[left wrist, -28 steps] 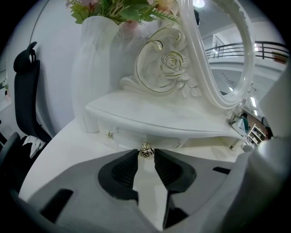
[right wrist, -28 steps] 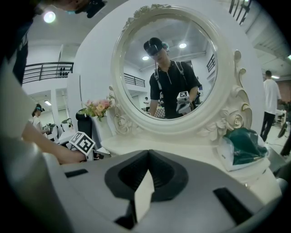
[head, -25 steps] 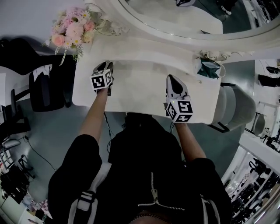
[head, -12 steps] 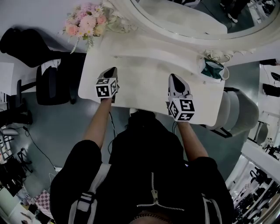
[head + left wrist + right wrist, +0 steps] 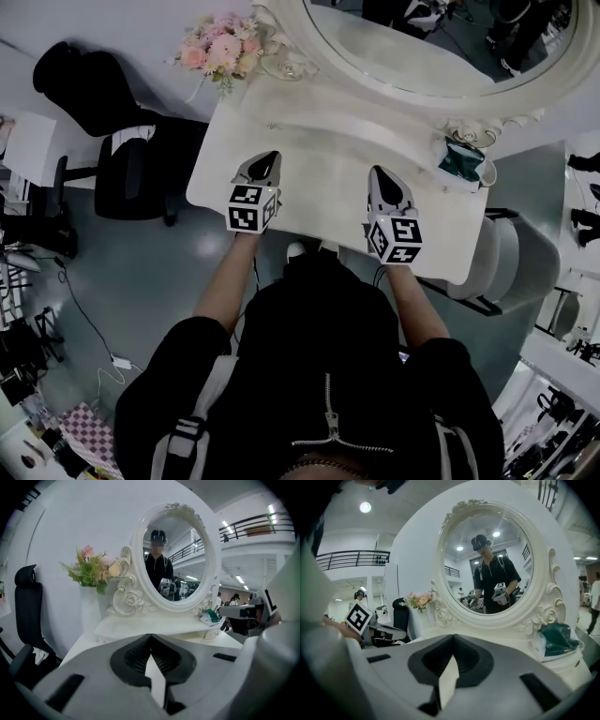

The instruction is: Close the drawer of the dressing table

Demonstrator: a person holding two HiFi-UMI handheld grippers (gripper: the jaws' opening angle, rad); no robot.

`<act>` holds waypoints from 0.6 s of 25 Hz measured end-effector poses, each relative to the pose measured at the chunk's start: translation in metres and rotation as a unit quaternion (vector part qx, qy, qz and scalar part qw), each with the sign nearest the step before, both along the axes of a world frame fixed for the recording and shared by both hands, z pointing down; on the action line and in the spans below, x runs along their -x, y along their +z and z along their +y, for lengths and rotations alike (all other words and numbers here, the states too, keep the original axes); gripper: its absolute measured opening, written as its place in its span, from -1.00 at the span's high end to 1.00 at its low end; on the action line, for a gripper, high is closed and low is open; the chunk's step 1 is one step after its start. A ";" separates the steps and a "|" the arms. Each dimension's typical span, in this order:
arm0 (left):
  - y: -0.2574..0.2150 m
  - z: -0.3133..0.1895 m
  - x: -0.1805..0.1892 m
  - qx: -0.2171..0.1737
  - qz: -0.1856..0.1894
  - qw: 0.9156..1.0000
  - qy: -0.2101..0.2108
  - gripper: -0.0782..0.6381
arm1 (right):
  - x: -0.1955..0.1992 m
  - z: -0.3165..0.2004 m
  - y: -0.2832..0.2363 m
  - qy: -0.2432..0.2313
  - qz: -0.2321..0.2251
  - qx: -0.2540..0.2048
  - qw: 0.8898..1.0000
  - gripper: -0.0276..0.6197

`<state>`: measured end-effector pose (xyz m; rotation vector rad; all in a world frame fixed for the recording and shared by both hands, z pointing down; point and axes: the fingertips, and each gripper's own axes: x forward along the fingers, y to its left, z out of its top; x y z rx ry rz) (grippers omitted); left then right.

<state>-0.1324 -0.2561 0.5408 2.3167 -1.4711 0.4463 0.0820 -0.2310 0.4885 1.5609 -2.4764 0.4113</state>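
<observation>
The white dressing table point(image 5: 319, 159) stands under an oval mirror point(image 5: 441, 37). Its drawer front lies below the tabletop's near edge and is hidden in every view. My left gripper point(image 5: 265, 167) hovers over the left part of the top, shut with nothing between its jaws. My right gripper point(image 5: 386, 180) hangs over the right part, also shut and empty. In the left gripper view the jaws point(image 5: 150, 637) meet at the tip and point at the mirror point(image 5: 176, 559). The right gripper view shows its jaws point(image 5: 453, 638) closed before the mirror point(image 5: 487, 564).
A vase of pink flowers point(image 5: 220, 52) stands at the table's back left. A green pouch point(image 5: 462, 159) sits at the back right. A black office chair point(image 5: 103, 112) is left of the table and a grey seat point(image 5: 511, 248) right of it.
My left gripper has risen from the table's front edge to above the top. The right gripper has lifted slightly. The head view has shifted, so the table now sits further right.
</observation>
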 end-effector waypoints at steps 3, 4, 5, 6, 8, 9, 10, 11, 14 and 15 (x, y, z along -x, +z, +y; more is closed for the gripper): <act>-0.030 0.006 -0.007 -0.031 0.012 0.999 0.005 0.77 | 0.003 0.001 -0.011 -0.002 -0.001 -0.012 1.000 0.91; -0.038 0.007 -0.009 -0.041 0.013 0.999 0.008 0.77 | 0.003 0.000 -0.015 -0.002 -0.001 -0.017 1.000 0.91; -0.047 0.007 -0.011 -0.052 0.013 0.999 0.012 0.77 | 0.004 -0.001 -0.018 -0.002 -0.001 -0.021 1.000 0.91; -0.054 0.008 -0.013 -0.062 0.012 0.998 0.015 0.77 | 0.004 -0.001 -0.022 -0.001 -0.001 -0.025 1.000 0.91; -0.067 0.009 -0.017 -0.081 0.012 0.996 0.023 0.77 | 0.004 -0.002 -0.029 0.000 -0.002 -0.032 0.999 0.91; -0.072 0.009 -0.018 -0.089 0.012 0.996 0.027 0.77 | 0.004 -0.002 -0.031 0.001 -0.003 -0.034 0.999 0.91; -0.076 0.009 -0.020 -0.096 0.013 0.995 0.030 0.77 | 0.004 -0.002 -0.034 0.002 -0.004 -0.036 0.999 0.91; -0.080 0.009 -0.021 -0.101 0.013 0.994 0.032 0.77 | 0.004 -0.002 -0.035 0.003 -0.005 -0.037 0.999 0.91; -0.086 0.008 -0.023 -0.113 0.014 0.993 0.036 0.77 | 0.003 -0.001 -0.037 0.004 -0.005 -0.039 0.999 0.91; -0.087 0.008 -0.023 -0.115 0.014 0.993 0.037 0.77 | 0.003 -0.001 -0.037 0.004 -0.006 -0.039 0.999 0.91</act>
